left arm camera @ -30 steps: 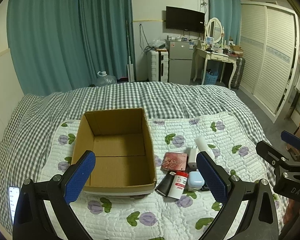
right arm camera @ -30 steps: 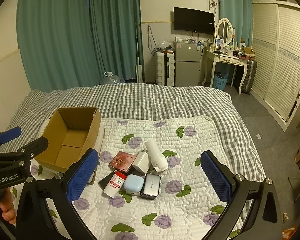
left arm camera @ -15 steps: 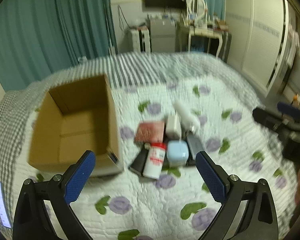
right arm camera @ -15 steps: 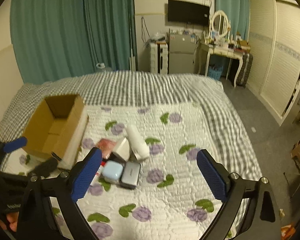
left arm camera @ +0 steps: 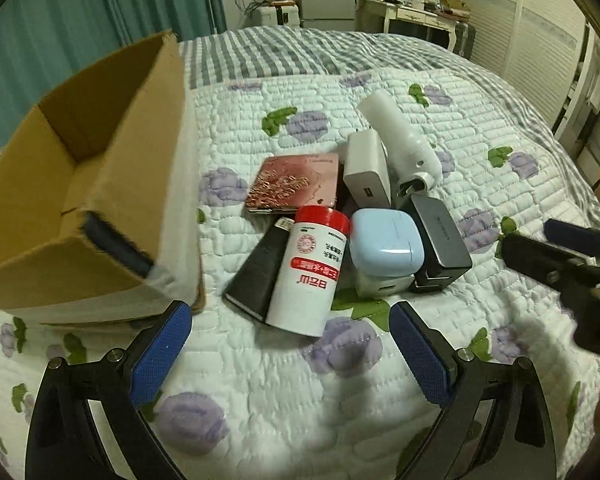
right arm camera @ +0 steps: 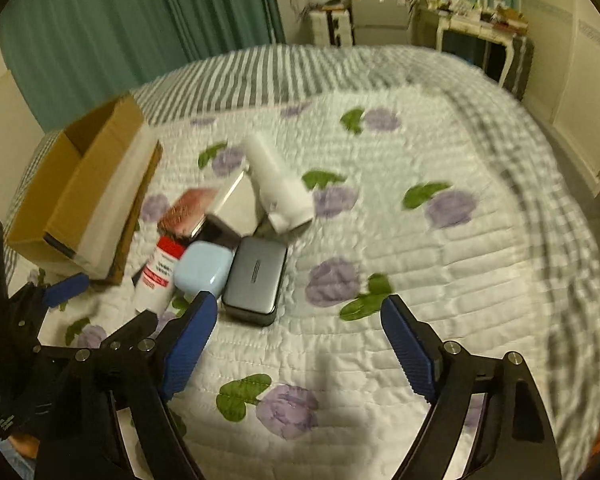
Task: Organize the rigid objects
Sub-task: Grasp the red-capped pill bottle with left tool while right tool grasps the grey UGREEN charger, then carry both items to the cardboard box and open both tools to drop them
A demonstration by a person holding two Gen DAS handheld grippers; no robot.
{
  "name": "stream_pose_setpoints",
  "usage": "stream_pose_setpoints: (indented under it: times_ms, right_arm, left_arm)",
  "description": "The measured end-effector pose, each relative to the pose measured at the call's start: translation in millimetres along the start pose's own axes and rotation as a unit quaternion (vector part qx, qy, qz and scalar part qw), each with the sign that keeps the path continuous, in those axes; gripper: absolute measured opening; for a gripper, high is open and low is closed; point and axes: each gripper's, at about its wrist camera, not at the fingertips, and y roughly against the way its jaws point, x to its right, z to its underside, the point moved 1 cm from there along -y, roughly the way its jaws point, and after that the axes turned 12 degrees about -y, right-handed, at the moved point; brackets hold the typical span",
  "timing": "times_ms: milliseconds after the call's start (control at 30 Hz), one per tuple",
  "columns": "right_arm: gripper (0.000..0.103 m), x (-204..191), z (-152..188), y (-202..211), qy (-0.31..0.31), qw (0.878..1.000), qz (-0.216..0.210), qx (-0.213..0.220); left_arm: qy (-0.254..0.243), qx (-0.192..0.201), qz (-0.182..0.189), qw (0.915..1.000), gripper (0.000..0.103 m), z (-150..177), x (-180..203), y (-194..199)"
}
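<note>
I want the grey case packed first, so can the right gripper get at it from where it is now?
Probably yes. The right gripper is open and empty, and the grey case lies just ahead of its left finger at the pile's near edge, top bare. Only the light blue case crowds one side.

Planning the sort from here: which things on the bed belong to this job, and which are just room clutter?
Job:
- cardboard box
- red-capped white bottle
- light blue case
- grey case
- white charger
- white cylinder
- red patterned case
- black item

Lying about:
- fridge
- dressing table
- curtains
</note>
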Motion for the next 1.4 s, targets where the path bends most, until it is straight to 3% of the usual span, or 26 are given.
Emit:
stream_pose_setpoints:
  times_ms: [133, 267, 667, 767, 867, 1167, 1400]
  right_arm:
    - [0.077, -5, 1, -21, 0.003, 1.0, -0.013, -0.022]
    - [0.069, -11, 2, -42, 0.008, 0.999, -0.02, -0.045]
    - [0.053, -24, -6, -68, 0.023, 0.998, -0.017, -0.057]
    - [0.052, -28, -11, -76, 0.023, 0.998, -0.007, -0.054]
    - [0.047, -28, -16, -82, 0.016, 0.998, -0.006, -0.058]
    - [0.044, -25, -6, -39, 0.015, 0.999, -0.011, -0.038]
    - [0.044, -23, -12, 4, 0.021, 1.0, 0.005, -0.011]
  left_arm:
    - [0.0, -0.006, -0.001, 1.0, 0.093, -1, -2, -13]
    - [0.005, -0.026, 0.007, 0.9996, 0.051, -2, -4, -26]
    - [-0.019, -0.009, 0.007, 0.9998, 0.051, -18, 4, -32]
    - [-0.018, -0.01, 0.001, 0.9998, 0.037, -21, 2, -33]
    - [-0.014, -0.012, 0.015, 0.9997, 0.037, -21, 1, -32]
    - [0.0, -0.012, 0.035, 0.9993, 0.036, -18, 1, -11]
    - [0.009, 0.016, 0.04, 0.999, 0.036, -23, -2, 32]
